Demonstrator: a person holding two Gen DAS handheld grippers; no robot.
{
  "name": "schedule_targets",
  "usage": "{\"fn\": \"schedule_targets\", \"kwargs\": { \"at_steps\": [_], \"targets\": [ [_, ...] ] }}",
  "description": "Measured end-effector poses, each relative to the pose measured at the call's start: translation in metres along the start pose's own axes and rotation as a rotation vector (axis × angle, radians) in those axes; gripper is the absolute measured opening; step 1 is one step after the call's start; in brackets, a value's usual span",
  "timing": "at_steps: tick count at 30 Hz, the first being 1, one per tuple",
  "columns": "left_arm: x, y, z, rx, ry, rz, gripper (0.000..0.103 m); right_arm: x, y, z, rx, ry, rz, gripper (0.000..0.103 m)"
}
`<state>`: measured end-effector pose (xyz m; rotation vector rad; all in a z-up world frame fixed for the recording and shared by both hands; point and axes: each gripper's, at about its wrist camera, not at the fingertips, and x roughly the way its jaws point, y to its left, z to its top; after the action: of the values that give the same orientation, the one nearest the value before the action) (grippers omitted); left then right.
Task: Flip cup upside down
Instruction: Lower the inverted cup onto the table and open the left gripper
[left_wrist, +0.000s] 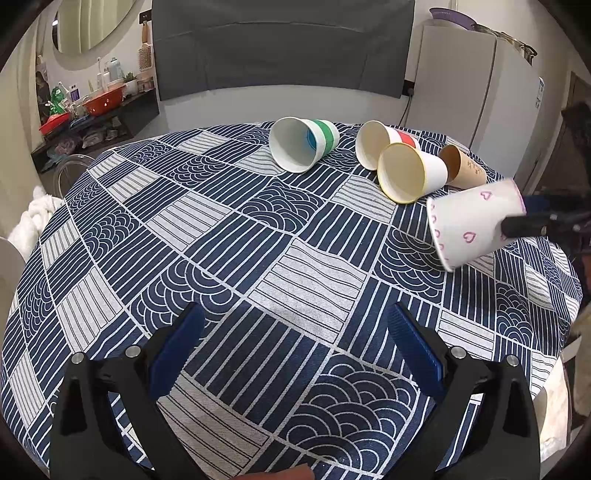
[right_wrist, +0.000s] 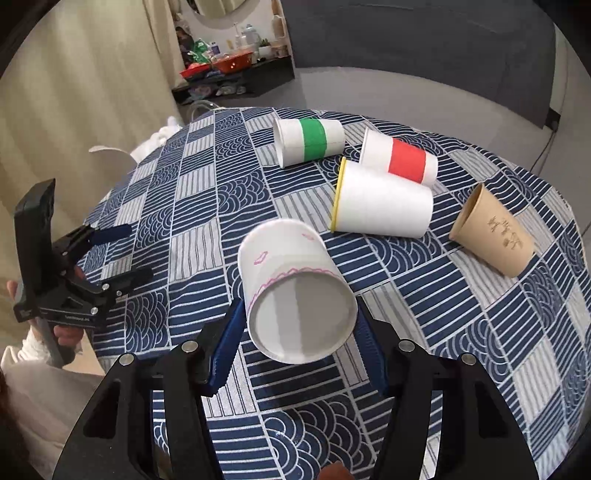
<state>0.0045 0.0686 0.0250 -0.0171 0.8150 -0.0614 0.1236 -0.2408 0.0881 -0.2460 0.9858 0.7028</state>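
— Right tool?
— Clamped on the pink-heart paper cup, held tilted above the bench, base toward the camera, just in front of the yellow-rimmed cup.
— Left tool?
— Spread wide, gripping nothing, well apart from the yellow-rimmed cup.
— Beside the yellow-rimmed cup?
— Red-banded cup touching behind, green-banded cup farther behind, brown cup near, all lying sideways.

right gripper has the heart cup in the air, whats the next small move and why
Probably roll the right gripper further until the heart cup points mouth-down, then lower it. The cup is clamped near its base, tilted, above the tablecloth, with its mouth only partly turned downward.
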Motion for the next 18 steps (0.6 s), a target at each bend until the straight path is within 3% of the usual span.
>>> {"fn": "schedule_targets", "kwargs": {
  "at_steps": [5, 13, 16, 18],
  "targets": [
    [0.004, -0.009, -0.001, 0.025, -0.002, 0.009, 0.097, -0.006, 0.002, 0.017, -0.035, 0.024, -0.108, 0.053],
    [0.005, -0.012, -0.003, 0.048, 0.003, -0.002, 0.097, 0.017, -0.001, 0.029, -0.032, 0.101, -0.171, 0.054],
    [0.009, -0.012, -0.003, 0.039, 0.012, -0.011, 0.097, 0.021, -0.002, 0.033, -0.009, 0.093, -0.169, 0.055],
    [0.011, -0.012, -0.002, 0.03, 0.012, -0.021, 0.097, 0.017, -0.003, 0.033, 0.006, 0.064, -0.185, 0.078]
  ]
}}
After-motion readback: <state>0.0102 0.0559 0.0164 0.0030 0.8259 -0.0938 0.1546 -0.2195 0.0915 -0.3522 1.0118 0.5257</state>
